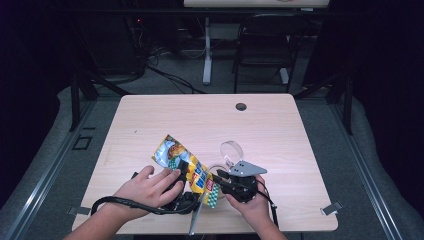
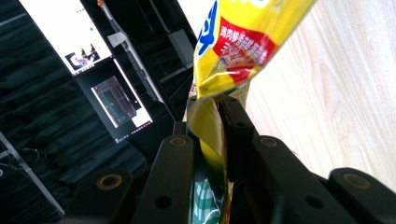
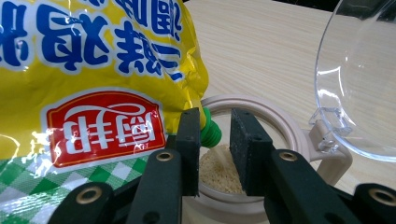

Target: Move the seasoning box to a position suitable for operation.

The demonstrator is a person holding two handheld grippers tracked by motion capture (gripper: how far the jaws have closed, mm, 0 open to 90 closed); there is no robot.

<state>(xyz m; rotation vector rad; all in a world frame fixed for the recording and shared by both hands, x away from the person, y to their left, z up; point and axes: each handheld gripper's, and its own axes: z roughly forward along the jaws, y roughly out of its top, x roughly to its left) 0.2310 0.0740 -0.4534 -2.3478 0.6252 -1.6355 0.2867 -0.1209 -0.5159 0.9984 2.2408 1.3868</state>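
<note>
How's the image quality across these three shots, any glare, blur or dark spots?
High view: the table is evenly lit, surroundings nearly black, soft overall. Left gripper view: the yellow bag near the lens is slightly blurred, and a bright screen at upper left is washed out. Right gripper view: glare streaks on the clear lid.

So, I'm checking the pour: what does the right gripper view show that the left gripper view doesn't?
Right gripper view: a beige jar holding pale granules, its clear hinged lid raised, and a green spout between open jaws. Left gripper view: jaws clamped on the packet's edge, with lit monitors behind. Both show the yellow seasoning packet and the wooden table.
</note>
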